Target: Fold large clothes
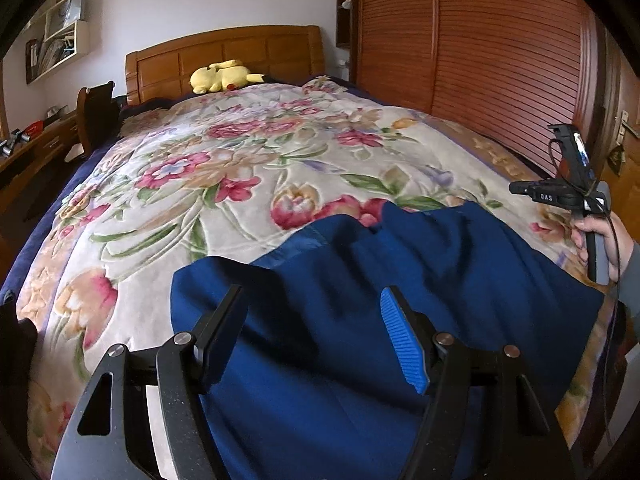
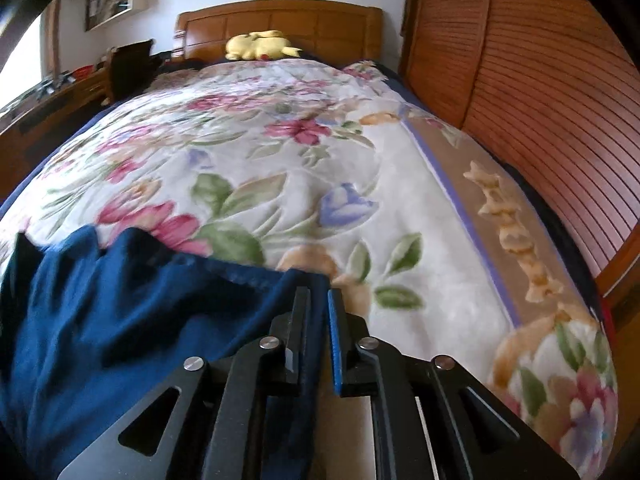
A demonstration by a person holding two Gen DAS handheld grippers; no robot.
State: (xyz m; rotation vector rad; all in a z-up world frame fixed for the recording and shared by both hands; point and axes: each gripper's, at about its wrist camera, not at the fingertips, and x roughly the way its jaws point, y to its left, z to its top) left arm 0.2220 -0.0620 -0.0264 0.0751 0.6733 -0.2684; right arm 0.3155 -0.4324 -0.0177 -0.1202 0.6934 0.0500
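A large dark blue garment lies spread on the near end of the flowered blanket. My left gripper hovers over its near left part, open, with only cloth below and nothing between the blue-padded fingers. In the right wrist view the garment fills the lower left. My right gripper is at its right edge, the fingers nearly together with a fold of the blue cloth between them. A person's hand on the right gripper's handle shows at the far right of the left wrist view.
A yellow plush toy lies by the wooden headboard. A slatted wooden wardrobe runs close along the bed's right side. A desk and a chair stand to the left.
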